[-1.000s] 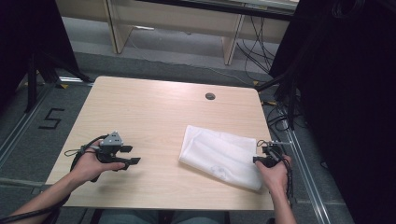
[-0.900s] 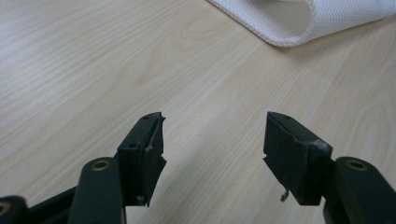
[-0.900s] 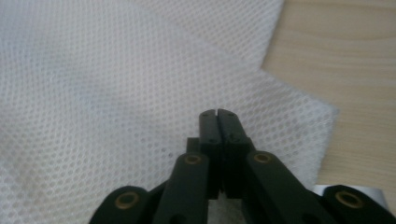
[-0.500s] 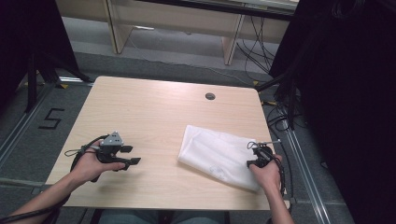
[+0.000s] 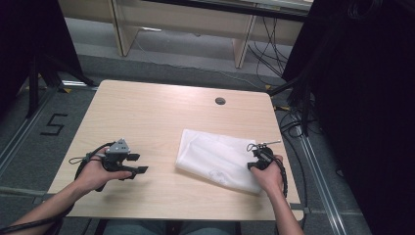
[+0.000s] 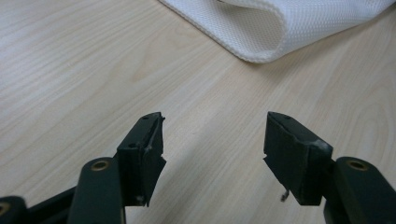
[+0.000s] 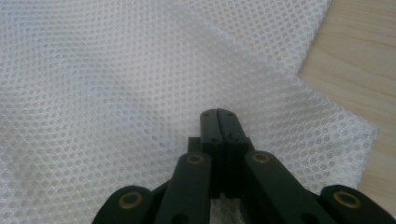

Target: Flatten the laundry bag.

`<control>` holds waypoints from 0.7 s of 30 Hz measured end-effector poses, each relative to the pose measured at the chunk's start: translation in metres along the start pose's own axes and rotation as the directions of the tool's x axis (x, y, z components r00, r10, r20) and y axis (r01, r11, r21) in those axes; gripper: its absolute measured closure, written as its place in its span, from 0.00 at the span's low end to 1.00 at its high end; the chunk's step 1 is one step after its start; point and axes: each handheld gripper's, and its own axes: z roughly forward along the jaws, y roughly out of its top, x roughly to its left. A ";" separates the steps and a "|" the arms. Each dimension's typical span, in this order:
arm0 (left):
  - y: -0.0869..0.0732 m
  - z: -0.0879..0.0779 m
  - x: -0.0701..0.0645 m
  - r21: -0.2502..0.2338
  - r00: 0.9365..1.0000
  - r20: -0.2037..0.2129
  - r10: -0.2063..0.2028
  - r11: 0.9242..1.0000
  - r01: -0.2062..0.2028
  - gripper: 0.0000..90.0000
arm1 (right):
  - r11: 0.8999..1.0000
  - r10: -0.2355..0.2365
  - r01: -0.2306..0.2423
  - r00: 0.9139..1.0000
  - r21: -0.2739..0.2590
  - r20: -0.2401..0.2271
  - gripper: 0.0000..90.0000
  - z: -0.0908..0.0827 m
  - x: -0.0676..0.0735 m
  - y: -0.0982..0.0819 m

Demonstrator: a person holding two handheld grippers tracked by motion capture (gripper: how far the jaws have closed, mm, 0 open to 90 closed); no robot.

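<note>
A folded white mesh cloth [image 5: 210, 156] lies on the right half of the light wooden table [image 5: 161, 112]. My right gripper [image 5: 253, 159] rests on the cloth's right end, pointing left. In the right gripper view its jaws [image 7: 218, 114] are pressed together on the mesh [image 7: 116, 93], apparently pinching the top layer. My left gripper [image 5: 138, 163] sits low over the bare table at the front left, pointing toward the cloth and apart from it. In the left gripper view it [image 6: 215, 140] stands open and empty, with the cloth's rounded fold [image 6: 280, 23] ahead.
A round cable hole [image 5: 220, 101] sits near the table's far right edge. Cables [image 5: 293, 122] trail on the floor to the right. A "5" marking [image 5: 53, 125] is on the floor to the left, and furniture legs [image 5: 240, 46] stand behind the table.
My right hand has moved left along the table onto the cloth's right end, and the cloth has shifted slightly left with it. The left hand has stayed still.
</note>
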 end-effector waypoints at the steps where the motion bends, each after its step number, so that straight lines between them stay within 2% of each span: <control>1: 0.000 0.001 -0.001 -0.011 1.000 -0.001 -0.009 1.000 0.009 0.42 | 1.000 0.004 -0.004 1.000 -0.007 -0.005 1.00 0.002 0.003 0.002; 3: 0.000 0.001 -0.002 -0.010 1.000 -0.007 0.000 1.000 0.000 0.42 | 1.000 -0.025 0.025 1.000 -0.012 -0.007 1.00 0.005 0.005 0.005; 4: 0.000 0.001 -0.001 -0.014 1.000 -0.003 -0.003 1.000 0.003 0.42 | 1.000 -0.017 0.016 1.000 -0.015 -0.012 1.00 0.006 0.009 0.007; 6: 0.000 0.001 -0.001 -0.012 1.000 -0.004 -0.006 1.000 0.006 0.42 | 0.999 -0.037 0.037 0.999 -0.010 -0.008 1.00 0.008 0.014 0.010; 11: 0.000 0.000 0.000 -0.007 1.000 0.002 -0.008 1.000 0.008 0.42 | 1.000 -0.031 0.031 0.999 -0.005 -0.042 1.00 0.015 0.034 0.020; 13: 0.000 0.001 -0.001 -0.015 1.000 -0.002 -0.012 1.000 0.012 0.42 | 0.998 -0.055 0.054 0.997 -0.007 -0.053 1.00 0.019 0.044 0.024; 14: 0.000 0.001 -0.001 -0.014 1.000 -0.004 -0.012 1.000 0.012 0.42 | 0.998 -0.057 0.056 0.997 -0.021 -0.053 1.00 0.021 0.048 0.027; 15: 0.000 0.001 -0.001 -0.013 1.000 -0.007 -0.010 1.000 0.010 0.42 | 0.998 -0.057 0.056 0.997 -0.021 -0.053 1.00 0.021 0.048 0.027; 17: 0.000 0.000 0.001 -0.003 1.000 -0.003 0.005 1.000 -0.005 0.42 | 0.998 -0.066 0.065 0.996 -0.016 -0.062 1.00 0.024 0.057 0.031; 18: -0.001 0.001 0.001 -0.003 1.000 -0.002 0.003 1.000 -0.003 0.42 | 0.998 -0.065 0.064 0.996 -0.017 -0.067 1.00 0.026 0.061 0.033; 19: -0.001 0.002 0.000 -0.013 1.000 -0.003 -0.012 1.000 0.012 0.42 | 0.996 -0.086 0.085 0.994 -0.022 -0.066 1.00 0.029 0.067 0.036; 20: -0.001 0.002 0.000 -0.013 1.000 -0.003 -0.012 1.000 0.012 0.42 | 0.996 -0.086 0.085 0.994 -0.022 -0.066 1.00 0.029 0.067 0.036; 21: -0.001 0.002 -0.001 -0.016 1.000 -0.003 -0.016 1.000 0.016 0.43 | 0.997 -0.075 0.075 0.995 -0.005 -0.071 1.00 0.030 0.076 0.039</control>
